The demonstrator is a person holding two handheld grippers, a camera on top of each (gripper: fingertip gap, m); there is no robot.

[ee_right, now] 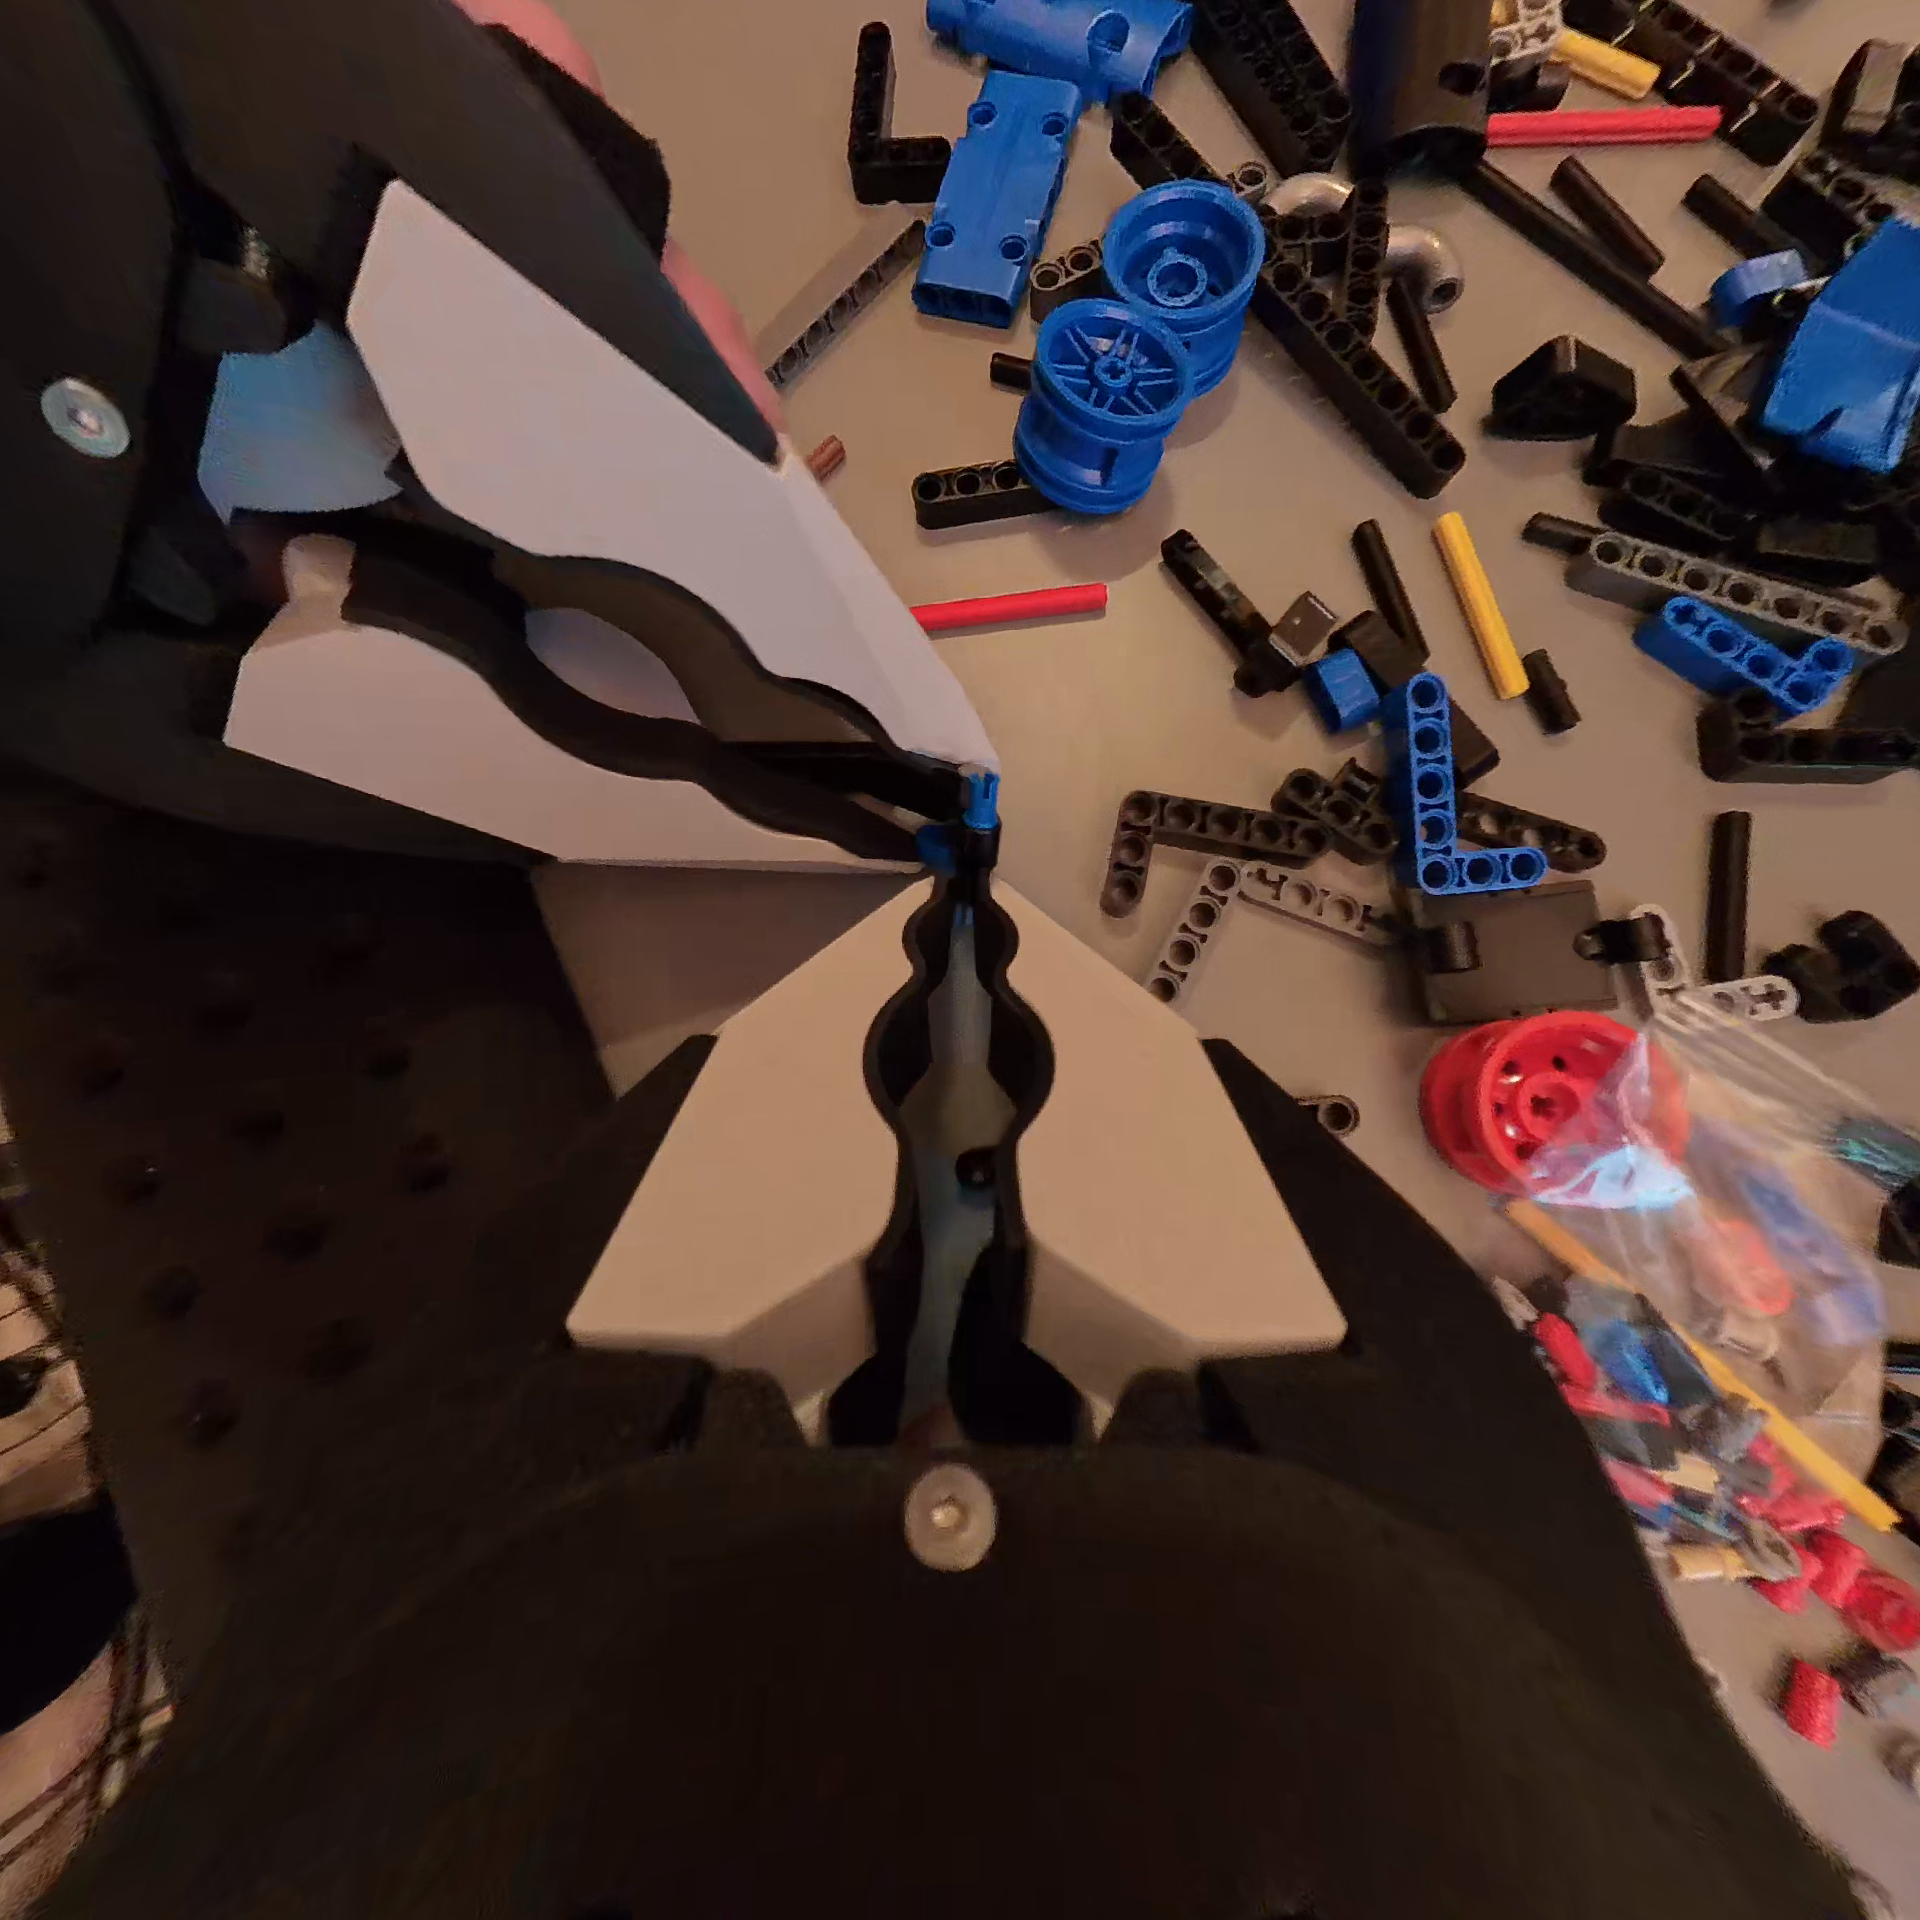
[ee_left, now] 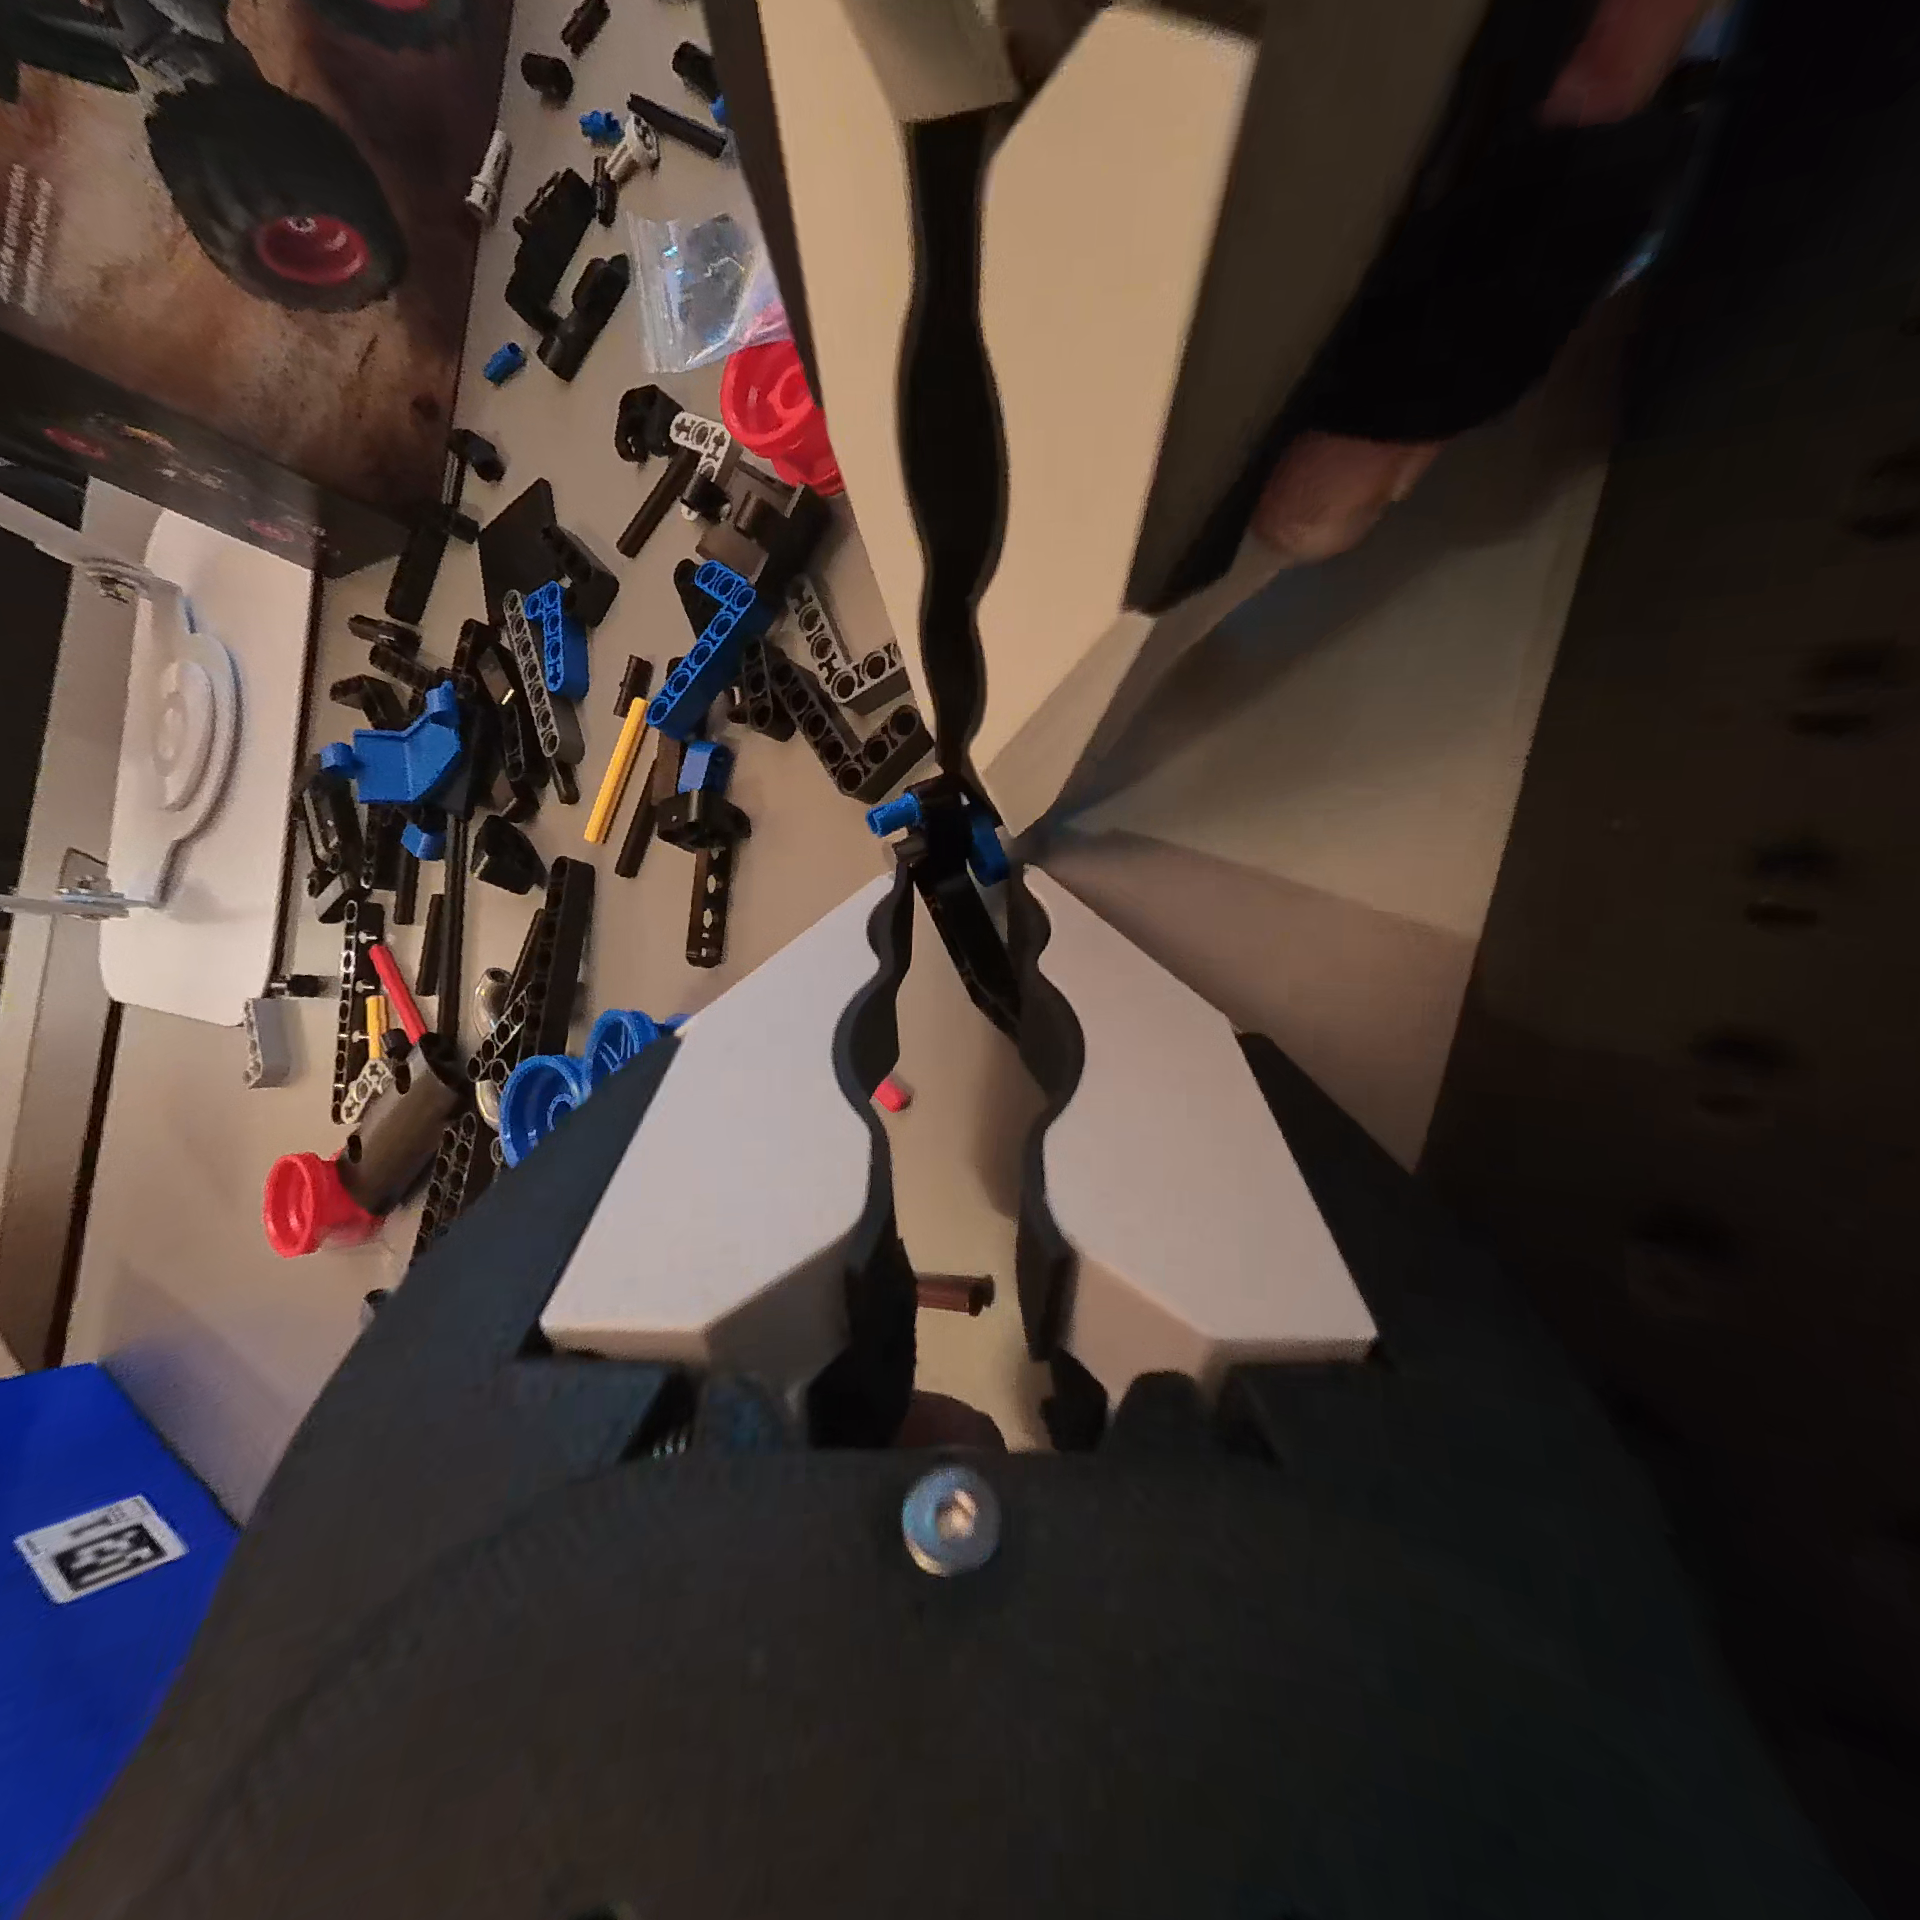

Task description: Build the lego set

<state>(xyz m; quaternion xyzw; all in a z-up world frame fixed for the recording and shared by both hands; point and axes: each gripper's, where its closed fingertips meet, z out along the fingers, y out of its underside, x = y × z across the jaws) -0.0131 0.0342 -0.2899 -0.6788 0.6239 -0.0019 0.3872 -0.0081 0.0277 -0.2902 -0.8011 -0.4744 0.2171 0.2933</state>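
My left gripper (ee_left: 961,883) is shut on a thin black beam (ee_left: 964,940) that runs up between its fingers, held above the table. The beam's far end carries blue pins (ee_left: 891,818). My right gripper (ee_left: 951,764) comes in from the top of this view, shut, with its tips meeting that end. In the right wrist view my right gripper (ee_right: 961,883) is shut with a bit of a blue pin (ee_right: 977,805) at its tips. The left gripper (ee_right: 961,795) enters from the left, holding the black beam (ee_right: 831,769).
Loose black, blue, red and yellow pieces (ee_left: 520,727) are strewn over the grey table. The set's box (ee_left: 208,208) lies at far left. Blue wheels (ee_right: 1112,405), a red wheel (ee_right: 1527,1112) and a plastic bag of small parts (ee_right: 1714,1299) lie on the right. A dark perforated board (ee_right: 260,1143) borders the table. My two grippers' fingertips are within a few centimetres of each other. The red wheel (ee_right: 1527,1112) sits 9 cm or so from the ends of my right fingers.
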